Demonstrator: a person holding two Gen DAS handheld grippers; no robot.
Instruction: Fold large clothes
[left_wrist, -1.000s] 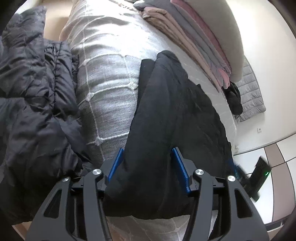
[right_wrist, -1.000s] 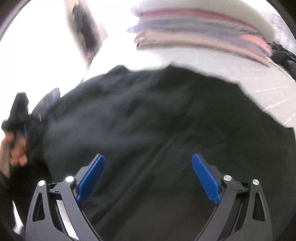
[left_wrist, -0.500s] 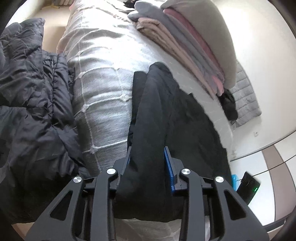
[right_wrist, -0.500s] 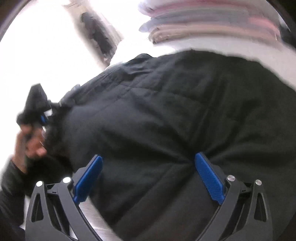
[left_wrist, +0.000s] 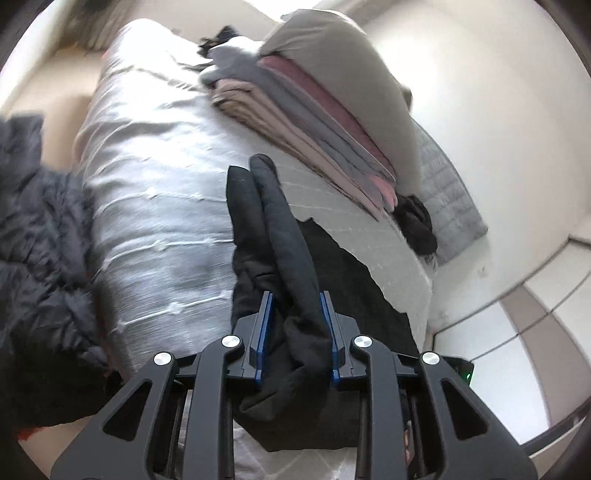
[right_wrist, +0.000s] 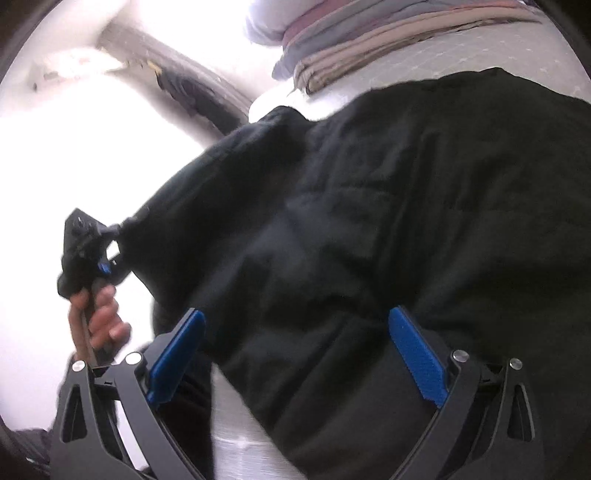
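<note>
Black soft fabric garment (left_wrist: 280, 229), large and heavy-looking, lies on a bed covered by a pale grey quilted bedspread (left_wrist: 155, 192). Part of the garment spreads flat on the bedspread; one edge is lifted into a doubled, upright fold running away from the camera.

The left gripper (left_wrist: 295, 332), black with blue finger pads, is clamped on the near end of that lifted fold, with cloth bunched tightly between its narrow jaws. In the right wrist view, the same left gripper appears at the garment's left corner, held by a bare hand (right_wrist: 98, 321), pulling the corner up and outward.

The right gripper (right_wrist: 295, 354) has its blue pads spread wide apart. It sits over the broad dark middle of the garment, and cloth fills the space between the pads, but nothing is pinched.

Beyond the garment, toward the head of the bed, sits a neat stack of folded clothes in beige, grey and pink (left_wrist: 325, 110). To the garment's left lies a crumpled dark puffer jacket (left_wrist: 40, 251), not folded.

Judging by this, the stack suggests several items are finished. This garment seems early in its fold: one edge is gathered, the body is still spread wide, and the jacket probably remains.
</note>
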